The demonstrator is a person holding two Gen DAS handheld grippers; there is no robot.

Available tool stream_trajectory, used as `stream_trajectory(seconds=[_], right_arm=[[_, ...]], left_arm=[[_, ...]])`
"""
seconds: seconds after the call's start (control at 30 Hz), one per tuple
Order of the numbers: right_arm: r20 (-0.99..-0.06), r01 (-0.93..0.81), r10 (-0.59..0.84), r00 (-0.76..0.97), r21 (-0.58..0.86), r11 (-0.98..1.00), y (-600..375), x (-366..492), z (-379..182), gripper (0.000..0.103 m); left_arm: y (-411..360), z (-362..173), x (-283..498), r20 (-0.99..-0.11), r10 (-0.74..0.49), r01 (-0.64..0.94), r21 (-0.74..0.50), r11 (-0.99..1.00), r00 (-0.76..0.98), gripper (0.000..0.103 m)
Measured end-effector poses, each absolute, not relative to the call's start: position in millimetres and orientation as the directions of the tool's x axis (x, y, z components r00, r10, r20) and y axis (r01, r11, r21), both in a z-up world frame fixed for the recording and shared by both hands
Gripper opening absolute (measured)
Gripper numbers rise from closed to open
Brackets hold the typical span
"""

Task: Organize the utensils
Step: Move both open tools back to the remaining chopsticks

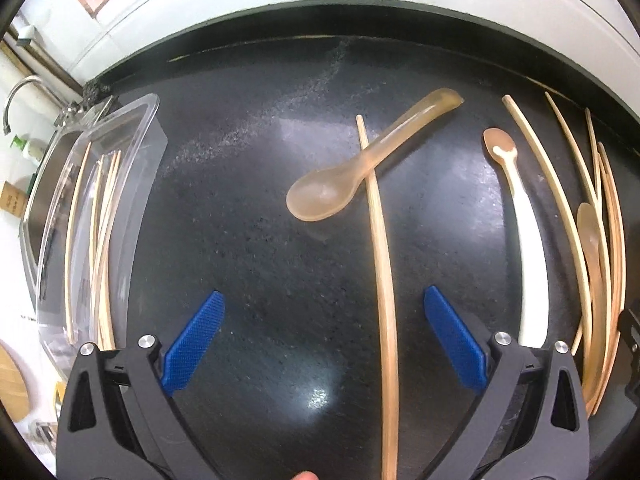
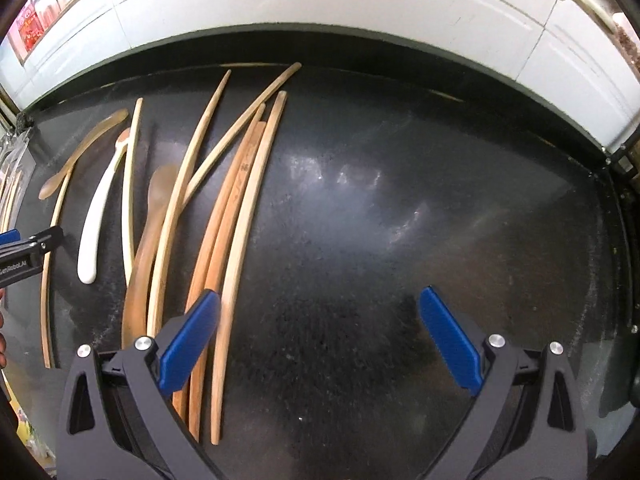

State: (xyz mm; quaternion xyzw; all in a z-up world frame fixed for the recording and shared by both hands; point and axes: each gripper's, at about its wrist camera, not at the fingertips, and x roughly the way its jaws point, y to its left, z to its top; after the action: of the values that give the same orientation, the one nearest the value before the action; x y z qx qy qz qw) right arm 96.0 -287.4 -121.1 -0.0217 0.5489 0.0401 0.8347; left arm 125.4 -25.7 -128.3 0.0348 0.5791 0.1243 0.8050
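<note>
On my left wrist view, the left gripper (image 1: pixel 322 340) is spread wide over a pale chopstick (image 1: pixel 385 280) at centre frame, its tip crossing an amber spoon (image 1: pixel 352 176). On my right wrist view, the right gripper (image 2: pixel 320 344) is spread too, with a chopstick bundle (image 2: pixel 224 248) at left.

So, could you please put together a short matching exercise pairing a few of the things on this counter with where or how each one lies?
Things:
1. amber spoon
2. white-handled spoon
3. clear tray
4. left gripper

States:
a. holds several chopsticks, at the counter's left
b. open, over one chopstick
c. its handle crosses a chopstick
d. lies alone on the counter, bowl pointing away

Pairs: 1-c, 2-d, 3-a, 4-b
</note>
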Motion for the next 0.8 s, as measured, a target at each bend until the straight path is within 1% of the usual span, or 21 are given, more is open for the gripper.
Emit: stream_trajectory(seconds=[0.1,0.2,0.27,0.33,0.37,0.5,0.53,0.6,0.7,0.8], right_arm=[[-0.919,-0.088,0.044,0.393,0.010,0.996,-287,100,-125,0.097],[-0.914,-0.079,0.041,0.403,0.010,0.997,-287,104,-124,0.097],[-0.911,-0.075,0.039,0.410,0.009,0.997,-287,106,-124,0.097],[-0.909,-0.069,0.038,0.416,0.010,0.998,-288,107,-123,0.098],[-0.907,-0.064,0.041,0.418,0.015,0.998,-288,108,-123,0.098],[-0.894,-0.054,0.037,0.446,0.015,0.998,-288,110,-125,0.098],[-0.892,-0.049,0.038,0.450,0.017,0.999,-288,110,-125,0.098],[-0.892,-0.036,0.032,0.450,0.018,0.999,-289,112,-125,0.098],[-0.895,-0.020,0.025,0.444,0.018,1.000,-290,121,-127,0.098],[-0.900,-0.001,0.016,0.435,0.017,1.000,-289,127,-128,0.098]], left_arm=[[-32,-128,123,-0.909,0.266,-0.127,0.237,0.963,0.322,0.098],[-32,-129,123,-0.913,0.251,-0.127,0.221,0.967,0.322,0.097],[-32,-128,121,-0.915,0.233,-0.127,0.202,0.971,0.329,0.094],[-33,-128,119,-0.916,0.216,-0.119,0.186,0.975,0.338,0.087],[-35,-127,117,-0.916,0.213,-0.122,0.181,0.976,0.341,0.086],[-37,-127,115,-0.912,0.221,-0.140,0.183,0.973,0.345,0.087],[-37,-128,115,-0.910,0.230,-0.143,0.191,0.971,0.345,0.090],[-36,-129,116,-0.906,0.269,-0.184,0.218,0.958,0.327,0.098],[-29,-131,114,-0.923,0.224,-0.238,0.152,0.959,0.314,0.098],[-27,-132,113,-0.927,0.203,-0.231,0.132,0.964,0.316,0.098]])
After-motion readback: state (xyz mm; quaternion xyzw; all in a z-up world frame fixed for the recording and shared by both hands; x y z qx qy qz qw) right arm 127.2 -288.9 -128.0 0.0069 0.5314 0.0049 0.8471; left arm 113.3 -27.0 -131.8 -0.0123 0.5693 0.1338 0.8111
